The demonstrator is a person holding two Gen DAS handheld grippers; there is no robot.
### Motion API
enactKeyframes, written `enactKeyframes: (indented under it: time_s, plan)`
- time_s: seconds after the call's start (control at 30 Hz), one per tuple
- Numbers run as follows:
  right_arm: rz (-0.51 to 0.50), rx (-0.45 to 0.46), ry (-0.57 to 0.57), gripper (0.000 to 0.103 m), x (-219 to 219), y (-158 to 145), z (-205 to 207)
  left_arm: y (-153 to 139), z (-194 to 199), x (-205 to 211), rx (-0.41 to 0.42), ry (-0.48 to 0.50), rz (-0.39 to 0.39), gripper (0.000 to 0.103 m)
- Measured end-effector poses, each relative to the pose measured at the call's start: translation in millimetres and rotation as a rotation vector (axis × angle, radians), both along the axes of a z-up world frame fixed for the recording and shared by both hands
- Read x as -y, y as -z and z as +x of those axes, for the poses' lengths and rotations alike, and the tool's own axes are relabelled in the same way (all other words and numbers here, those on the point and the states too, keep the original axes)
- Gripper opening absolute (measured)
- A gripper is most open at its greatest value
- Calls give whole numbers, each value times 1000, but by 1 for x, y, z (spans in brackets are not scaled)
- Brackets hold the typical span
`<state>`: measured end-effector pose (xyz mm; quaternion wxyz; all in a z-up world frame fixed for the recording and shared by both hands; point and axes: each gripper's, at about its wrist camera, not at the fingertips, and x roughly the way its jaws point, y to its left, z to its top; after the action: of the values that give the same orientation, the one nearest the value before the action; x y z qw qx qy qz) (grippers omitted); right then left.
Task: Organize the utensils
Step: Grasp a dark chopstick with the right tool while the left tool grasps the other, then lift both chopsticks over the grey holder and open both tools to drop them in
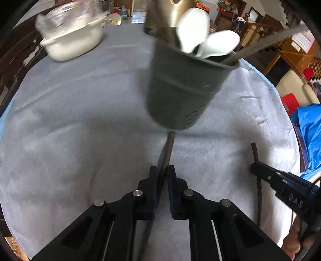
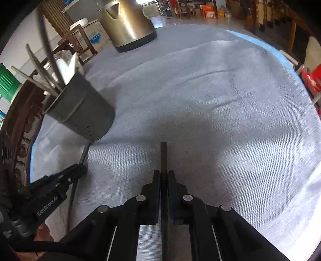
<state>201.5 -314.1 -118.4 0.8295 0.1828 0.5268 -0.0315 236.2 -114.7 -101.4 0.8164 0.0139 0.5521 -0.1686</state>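
Grey-clothed table (image 1: 80, 120) with a dark utensil holder (image 1: 180, 88).
Left gripper (image 1: 162, 170) jaws clamp one dark chopstick (image 1: 168, 148); right gripper (image 2: 164, 173) jaws clamp another chopstick (image 2: 163, 156).

Counter (image 2: 220, 84) draped in grey cloth, blue edge showing. Brass-coloured kettle (image 2: 128, 24) at far side. Carved dark wooden chair (image 2: 18, 140) alongside. Red stool (image 1: 290, 101) and cardboard boxes (image 2: 208, 10) beyond. Daylit throughout.
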Motion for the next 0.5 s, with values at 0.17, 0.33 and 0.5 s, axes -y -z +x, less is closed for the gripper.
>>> enactKeyframes:
  time_s: [0.17,0.33,0.5]
  plan:
    - [-13,2,-20,7,-18,1,4,1,2,-27,-26,-34,-11,9]
    - [-56,-29,-44,9,-32,0,10,2,11,-30,-56,-18,-19,12]
    - [-102,-45,-72,9,-45,-2,22,1,28,-26,-56,6,-23,21]
